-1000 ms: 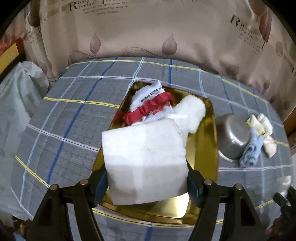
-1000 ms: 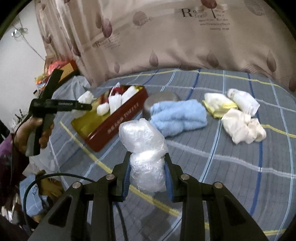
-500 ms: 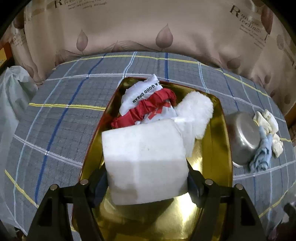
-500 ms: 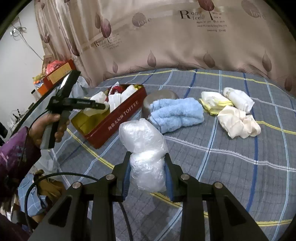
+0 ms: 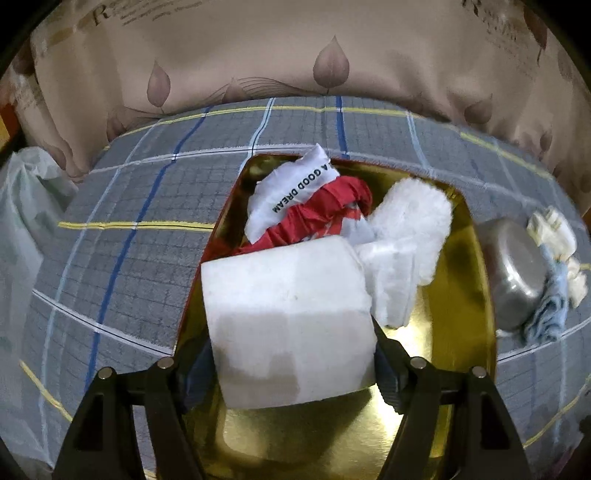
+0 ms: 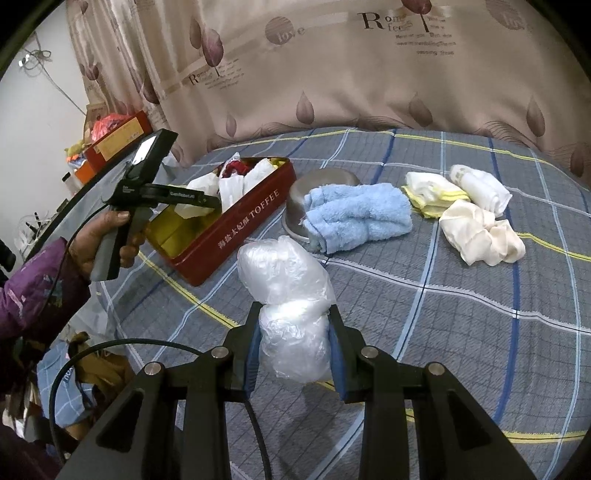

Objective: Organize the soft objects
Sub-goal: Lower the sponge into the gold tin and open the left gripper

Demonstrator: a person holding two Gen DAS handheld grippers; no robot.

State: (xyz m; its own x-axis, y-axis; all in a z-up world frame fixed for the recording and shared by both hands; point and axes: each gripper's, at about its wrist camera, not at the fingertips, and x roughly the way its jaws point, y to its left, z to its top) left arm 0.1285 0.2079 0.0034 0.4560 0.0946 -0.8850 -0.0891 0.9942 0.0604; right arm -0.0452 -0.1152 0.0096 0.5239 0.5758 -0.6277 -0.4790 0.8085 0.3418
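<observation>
Sponge block [image 5: 291, 325], clamped in left gripper [image 5: 291, 365], is hanging over the toffee tin [image 5: 476, 295]; beside the tin, right gripper [image 6: 293, 354] is squeezing a plastic-bag bundle [image 6: 288, 295].

"toffee" on the red tin [image 6: 236, 225]; "a good dream" on the white pouch [image 5: 291, 192]; "love" on the curtain [image 6: 284, 31].
</observation>
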